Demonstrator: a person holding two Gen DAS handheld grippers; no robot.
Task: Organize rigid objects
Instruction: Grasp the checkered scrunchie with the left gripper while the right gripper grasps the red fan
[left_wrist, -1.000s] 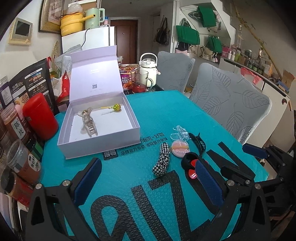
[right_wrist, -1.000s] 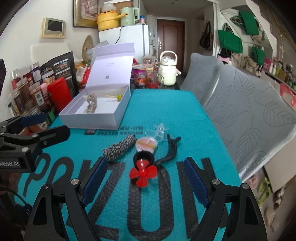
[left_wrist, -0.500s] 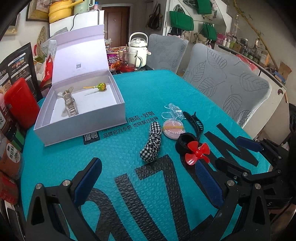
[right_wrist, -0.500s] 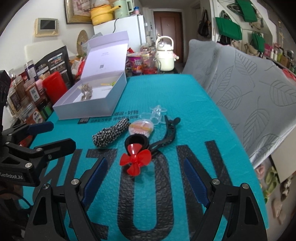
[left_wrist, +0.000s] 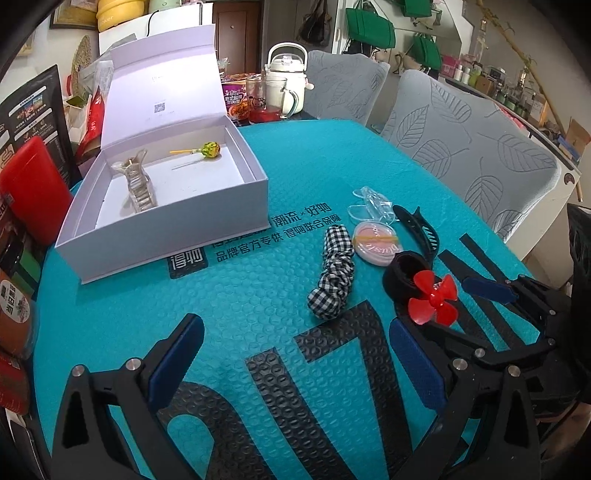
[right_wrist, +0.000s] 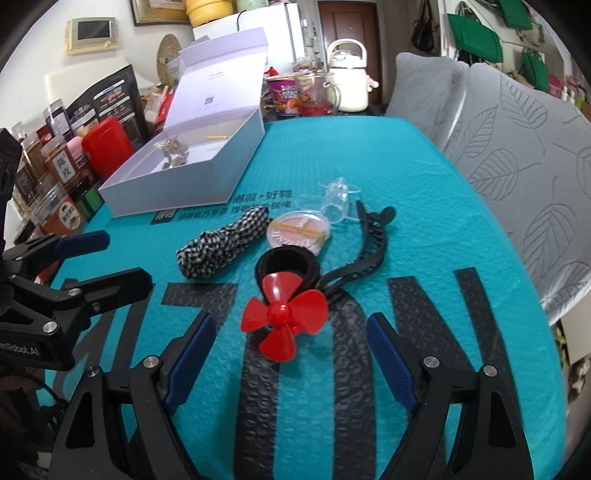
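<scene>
- On the left of the bench (left_wrist: 122, 306), near its far left corner, the white box (left_wrist: 173, 229) stands with its lid up. Two things already lie inside: a pale hair claw clip (left_wrist: 137, 181) towards its left wall and a lollipop (left_wrist: 210, 149) towards the back. By my reading that part of the sorting is done.
- The left claw (left_wrist: 295, 363) hangs over bare bench at the near edge, jaws spread, nothing between them.
- Towards the middle lies a checked scrunchie (left_wrist: 332, 273). It is soft, so it probably stays out.
- Just right of it a round pink compact (left_wrist: 376, 243) touches the scrunchie, with a clear plastic clip (left_wrist: 371, 205) just behind it.
- Next comes a black hair clip (left_wrist: 421, 229), then a black band (right_wrist: 286, 267) with a red propeller (right_wrist: 282, 319) at its near side; whether the two are one piece I cannot tell.
- The right claw (right_wrist: 290, 360) is spread wide with the propeller just ahead of its pads, not gripped.
- Left to do, as I judge it: the compact, both clips and the propeller piece, so less than half is finished.
</scene>
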